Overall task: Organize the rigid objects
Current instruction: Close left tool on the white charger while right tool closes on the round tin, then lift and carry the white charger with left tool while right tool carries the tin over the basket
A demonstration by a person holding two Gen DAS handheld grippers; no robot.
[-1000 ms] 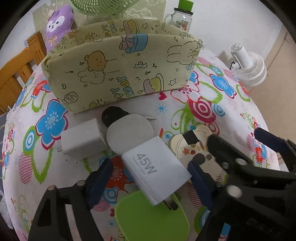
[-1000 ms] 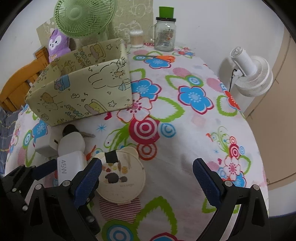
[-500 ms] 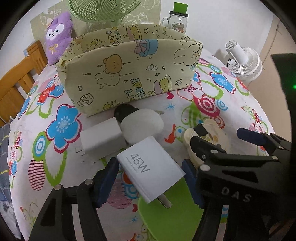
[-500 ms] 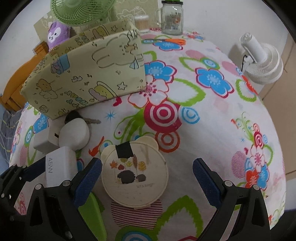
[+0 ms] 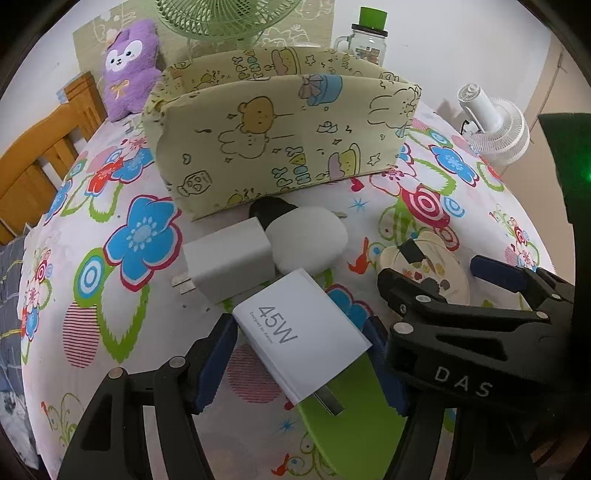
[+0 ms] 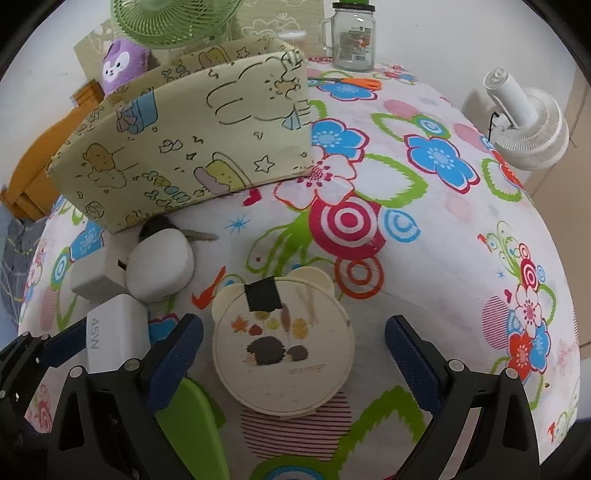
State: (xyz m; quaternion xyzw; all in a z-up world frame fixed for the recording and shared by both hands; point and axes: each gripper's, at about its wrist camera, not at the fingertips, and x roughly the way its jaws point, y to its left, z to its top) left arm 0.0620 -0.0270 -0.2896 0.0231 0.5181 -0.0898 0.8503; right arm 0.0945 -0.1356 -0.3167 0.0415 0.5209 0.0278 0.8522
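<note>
A white 45W charger [image 5: 303,339] sits tilted between the blue pads of my left gripper [image 5: 299,363], which is shut on it. Its prongs hang over a flat green object [image 5: 351,413]. Just beyond lie a white cube charger [image 5: 229,266], a white rounded case [image 5: 306,243] and a black key fob [image 5: 266,208], in front of the yellow cartoon fabric box [image 5: 280,147]. My right gripper [image 6: 293,354] stands open around a round cream tin [image 6: 284,347] with a hedgehog picture, pads apart from it. The held charger [image 6: 114,332] shows at the left.
A floral cloth covers the round table [image 6: 443,258]. At the back stand a green fan [image 6: 173,22], a purple plush [image 5: 129,81] and a glass jar [image 6: 352,40], with orange scissors [image 6: 354,82] nearby. A white fan [image 6: 528,125] stands off the table's right edge, and a wooden chair [image 5: 40,158] is on the left.
The left jaws closed in on the 45W charger, and it now moves with the gripper, back from the box. The right gripper sank and shifted so the tin lies between its fingers.
</note>
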